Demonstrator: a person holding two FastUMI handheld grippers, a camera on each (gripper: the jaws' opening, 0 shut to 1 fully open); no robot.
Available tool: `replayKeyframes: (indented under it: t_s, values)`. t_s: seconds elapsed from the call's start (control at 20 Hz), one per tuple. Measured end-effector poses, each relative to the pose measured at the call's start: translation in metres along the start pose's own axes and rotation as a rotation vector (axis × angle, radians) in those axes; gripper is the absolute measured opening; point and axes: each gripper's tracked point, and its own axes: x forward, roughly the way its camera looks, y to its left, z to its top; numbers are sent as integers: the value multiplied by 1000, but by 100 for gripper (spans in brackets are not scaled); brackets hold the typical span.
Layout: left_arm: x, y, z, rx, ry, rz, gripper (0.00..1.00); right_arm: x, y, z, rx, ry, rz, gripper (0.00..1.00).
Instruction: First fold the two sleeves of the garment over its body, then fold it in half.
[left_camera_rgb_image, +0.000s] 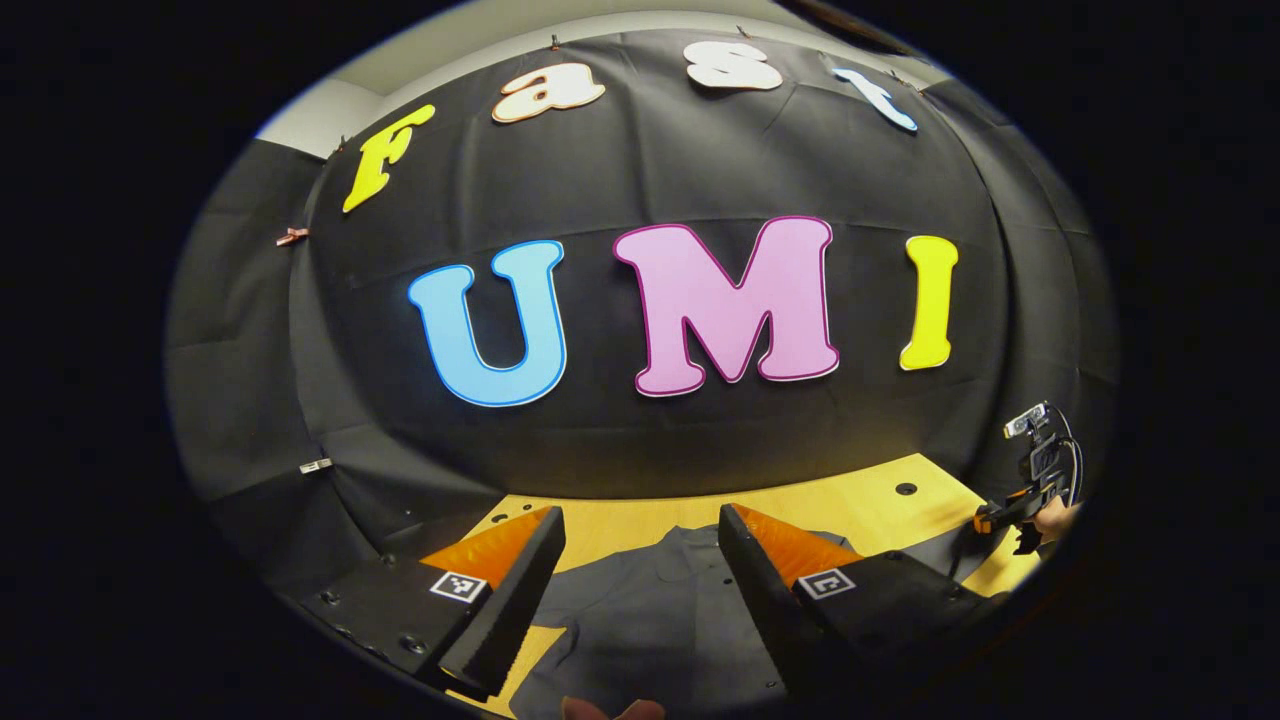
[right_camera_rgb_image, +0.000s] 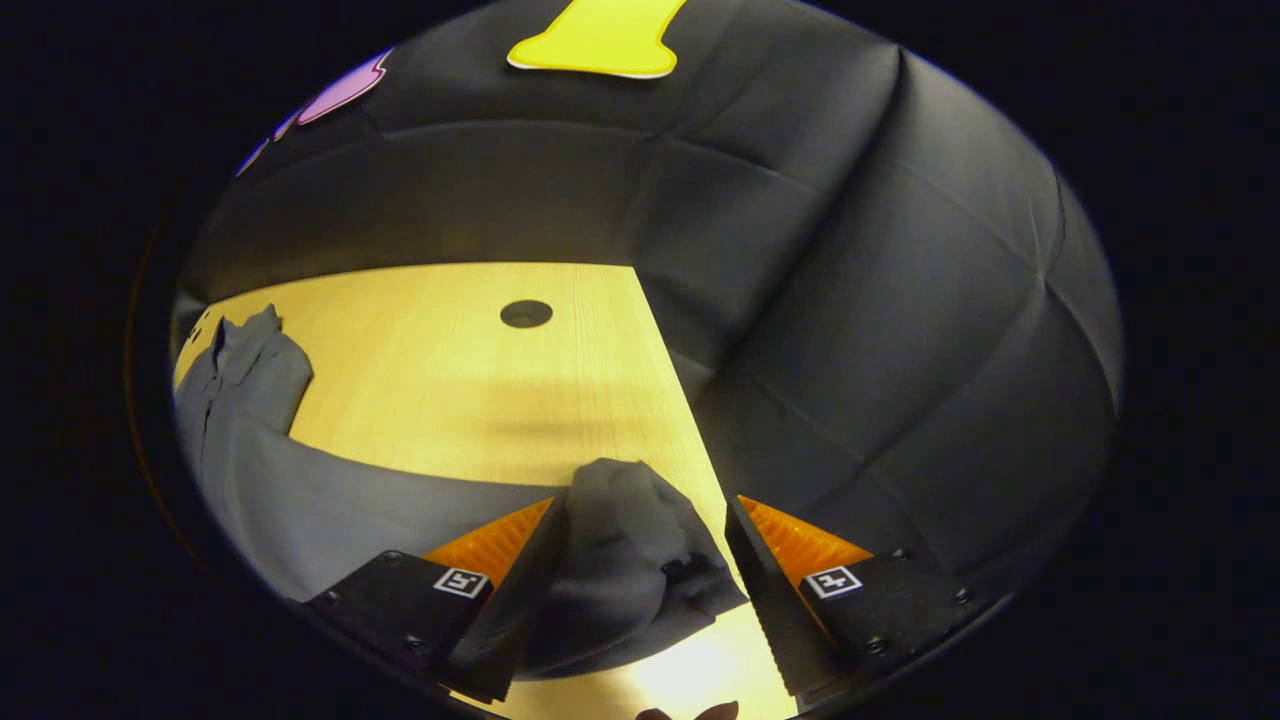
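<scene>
Hand-held gripper (right_camera_rgb_image: 640, 590) astride sleeve (right_camera_rgb_image: 625, 550), wall beside.

Black cloth wall (left_camera_rgb_image: 650, 160) behind pale wooden table (right_camera_rgb_image: 450, 380); warm overhead light.

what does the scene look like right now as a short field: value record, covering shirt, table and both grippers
shirt: grey shirt, spread on the table, collar toward the wall
table: light wood table with a round hole
sleeve: sleeve bunched near the table's edge, between the right gripper's fingers
left gripper: left gripper open above the shirt body, holding nothing
right gripper: right gripper open around the sleeve end, not closed on it
folds: none done that can be seen
</scene>
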Motion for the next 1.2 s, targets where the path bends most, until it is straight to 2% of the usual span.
replayKeyframes:
  t_s: [0.15, 0.3, 0.35, 0.45, 0.6, 0.7, 0.9, 1.2]
  values:
    - [-2, -1, -2, -2, 2, 8, 97, 6, -5, -17, 13, 44, 13, 97]
    - [-6, 4, -7, -14, 15, 24, 97, 6, -1, -25, 64, 58, 42, 81]
    - [-7, 8, -8, -19, 19, 33, 97, 6, 4, -26, 79, 56, 72, 79]
    - [-11, 18, -11, -29, 23, 52, 97, 6, 14, -25, 123, 51, 146, 49]
    - [-16, 41, -15, -35, 15, 84, 97, 3, 14, -20, 171, 47, 130, 8]
    - [-18, 60, -18, -37, 12, 103, 97, -13, 12, -4, 168, -5, 106, 5]
    - [-18, 103, -25, -17, 5, 131, 97, -58, 27, 46, 181, -126, 123, 5]
    - [-8, 167, -57, -23, 14, 98, 97, -145, 67, 103, 210, -261, 154, 5]
